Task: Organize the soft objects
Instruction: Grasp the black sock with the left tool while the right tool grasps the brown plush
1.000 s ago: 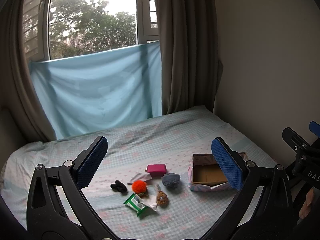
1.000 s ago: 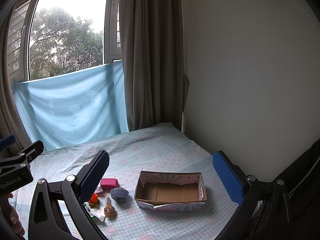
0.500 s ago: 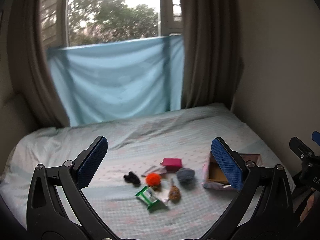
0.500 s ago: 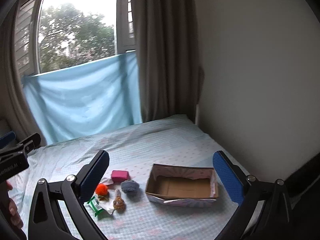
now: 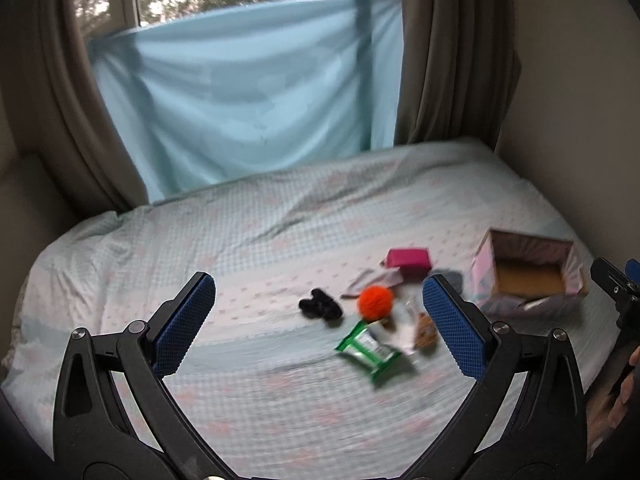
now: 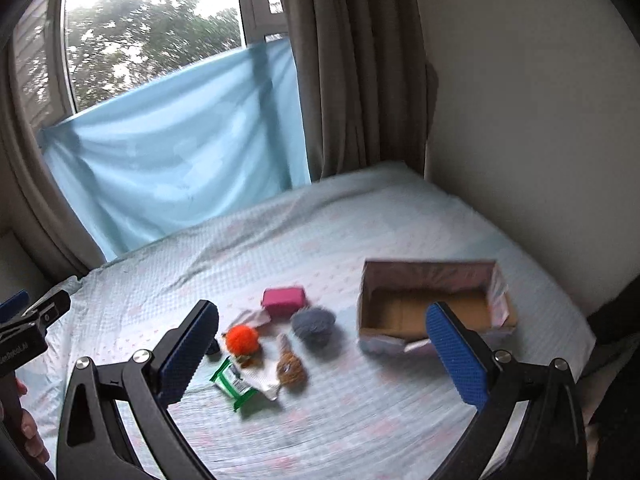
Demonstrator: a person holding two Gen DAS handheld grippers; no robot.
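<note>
We see a bed with a pale blue checked sheet (image 5: 248, 240) against a plain off-white wall (image 6: 520, 120). Grey-brown curtains (image 6: 352, 80) frame a daylit window (image 6: 152, 40) with trees outside; a light blue cloth (image 5: 248, 92) covers its lower part.

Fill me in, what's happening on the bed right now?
A person holds the left gripper and right gripper above the bed, both open and empty. Nothing is packed yet: the cardboard box looks empty, and the orange pompom, grey yarn ball, pink pouch, black item and green packet lie loose beside it.
</note>
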